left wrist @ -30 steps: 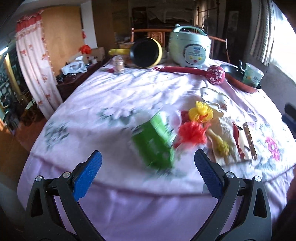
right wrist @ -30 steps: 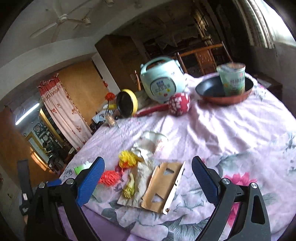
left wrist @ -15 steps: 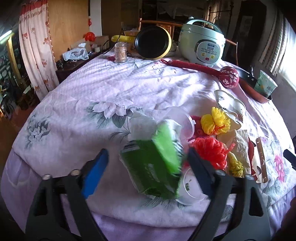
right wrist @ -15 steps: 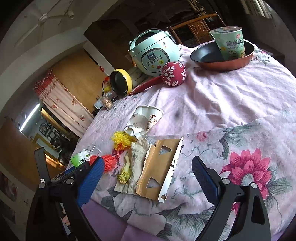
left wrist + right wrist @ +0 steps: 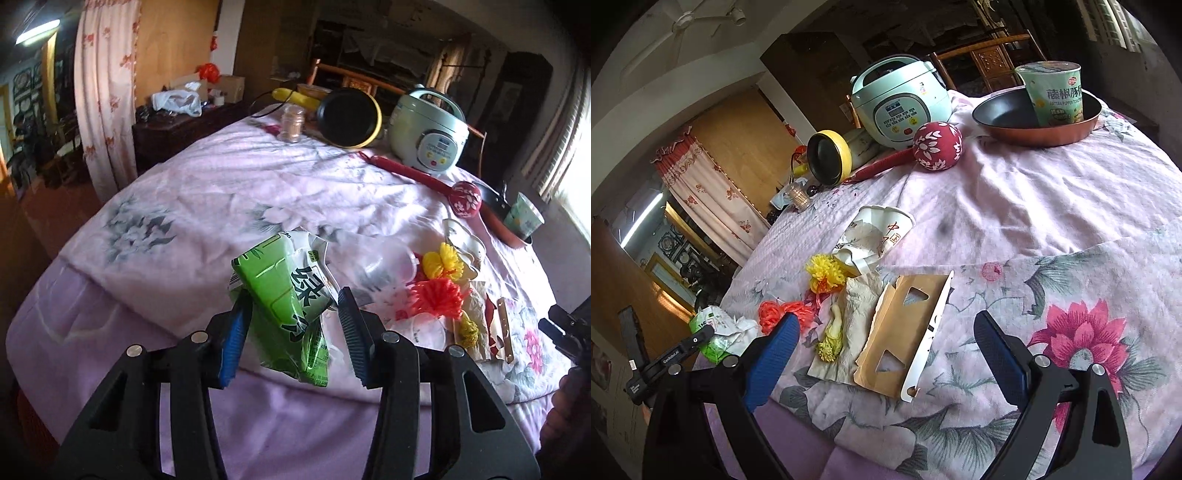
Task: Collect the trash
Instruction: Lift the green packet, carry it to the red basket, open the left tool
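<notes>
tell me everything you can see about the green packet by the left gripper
The green packet is a crumpled, glossy plastic wrapper, bright green with pale line drawings, large dark Chinese characters on a white patch and a torn whitish top. It lies tilted near the table edge on the pink flowered cloth, sitting between the fingers of the left gripper, whose jaws are closing around it; the left pad looks to be at its side, the right pad still apart. A clear plastic lid lies just beside it.
</notes>
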